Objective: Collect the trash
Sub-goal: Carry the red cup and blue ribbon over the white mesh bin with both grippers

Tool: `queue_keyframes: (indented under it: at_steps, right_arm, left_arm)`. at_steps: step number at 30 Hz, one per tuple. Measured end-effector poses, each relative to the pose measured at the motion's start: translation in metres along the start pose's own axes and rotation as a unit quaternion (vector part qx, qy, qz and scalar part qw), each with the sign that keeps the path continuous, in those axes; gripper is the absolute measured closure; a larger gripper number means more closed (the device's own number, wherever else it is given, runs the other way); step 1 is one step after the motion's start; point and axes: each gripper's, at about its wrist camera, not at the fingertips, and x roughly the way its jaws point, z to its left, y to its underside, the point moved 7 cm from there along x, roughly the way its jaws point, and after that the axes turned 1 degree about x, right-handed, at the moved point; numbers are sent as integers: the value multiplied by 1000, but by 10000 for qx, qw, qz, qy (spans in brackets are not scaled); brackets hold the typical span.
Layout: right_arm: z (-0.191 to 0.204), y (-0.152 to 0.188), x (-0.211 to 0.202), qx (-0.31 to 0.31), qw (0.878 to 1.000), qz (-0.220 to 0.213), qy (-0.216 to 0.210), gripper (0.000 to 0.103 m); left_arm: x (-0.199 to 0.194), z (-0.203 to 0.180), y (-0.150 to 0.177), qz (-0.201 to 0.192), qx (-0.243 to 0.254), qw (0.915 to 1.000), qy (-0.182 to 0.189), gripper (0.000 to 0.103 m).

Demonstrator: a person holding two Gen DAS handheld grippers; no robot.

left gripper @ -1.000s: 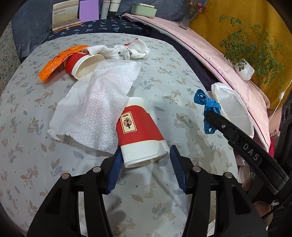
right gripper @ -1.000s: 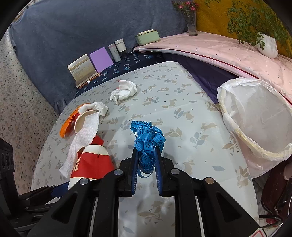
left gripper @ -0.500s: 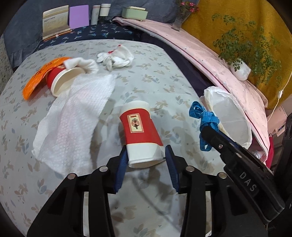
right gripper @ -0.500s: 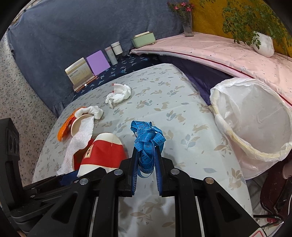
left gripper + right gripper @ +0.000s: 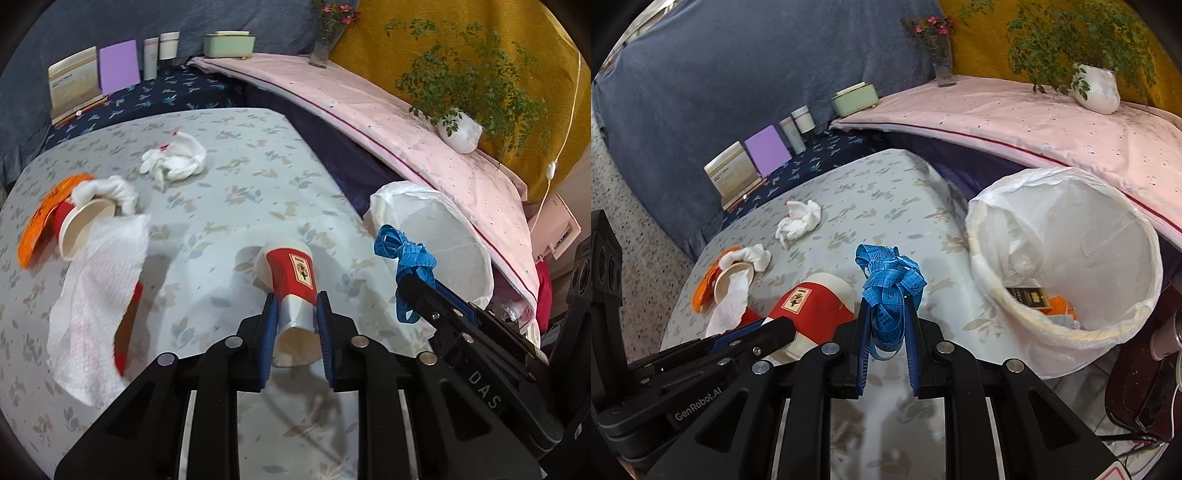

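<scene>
My left gripper (image 5: pixel 296 301) has its jaws closing on a red and white paper cup (image 5: pixel 291 269). The blue pads press its open end and dent it, and the cup hangs above the floral tablecloth (image 5: pixel 240 177). In the right wrist view the same cup (image 5: pixel 812 306) shows at lower left. My right gripper (image 5: pixel 886 306) is shut on a bunched blue tape measure (image 5: pixel 890 273), close to a bin lined with a white bag (image 5: pixel 1089 221). The bin holds some trash at its bottom.
On the table lie a second paper cup (image 5: pixel 85 225) on an orange wrapper (image 5: pixel 37 221), a white paper towel (image 5: pixel 99 295) and a crumpled tissue (image 5: pixel 177 162). Books, bottles and a green box (image 5: pixel 229 44) line the back. A potted plant (image 5: pixel 461 129) stands on the pink-covered ledge.
The left jaws closed onto the cup and lifted it away from the paper towel, toward the bin. The right gripper carried the tape measure nearer the bin.
</scene>
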Motion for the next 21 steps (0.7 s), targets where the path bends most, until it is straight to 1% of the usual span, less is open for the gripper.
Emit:
queue_keyframes:
  at_steps: [7,9,11,14,16,17,19,20,21]
  right_arm:
    - [-21,-9,-5,130,9998,-90,112,87]
    - [-27,-10,-6,177,9997,-99,126,87]
    - [-31,-10,-5,208,9996,-94,138,87]
    - [-35,-10,-4,243,9996,-80,140,87]
    - [-37,-10,-3,258,9996,-72,135,87]
    - [-37,-9,-3,259,9995,-74,135,87]
    - [-37,-9,-4,258,9995,-73,135,87]
    - [-37,-9,-4,262,9995,-73,137,87]
    - [-37,-9,-4,266,9995,-73,137,87]
  left_arm:
    - [11,-26,-14,-28,294,9996,18,89]
    - [13,-32,-13,-5,427,9991,10,89]
    - [16,-36,-9,46,565,9984,-46,85]
    - [23,-36,2,139,630,9978,-178,71]
    - [33,-32,13,264,612,9973,-297,65]
    - [37,-29,17,336,590,9971,-336,65]
    - [43,-22,23,341,570,9967,-473,64]
    - [45,-19,24,357,554,9966,-495,65]
    - [44,-16,23,353,499,9969,-488,70]
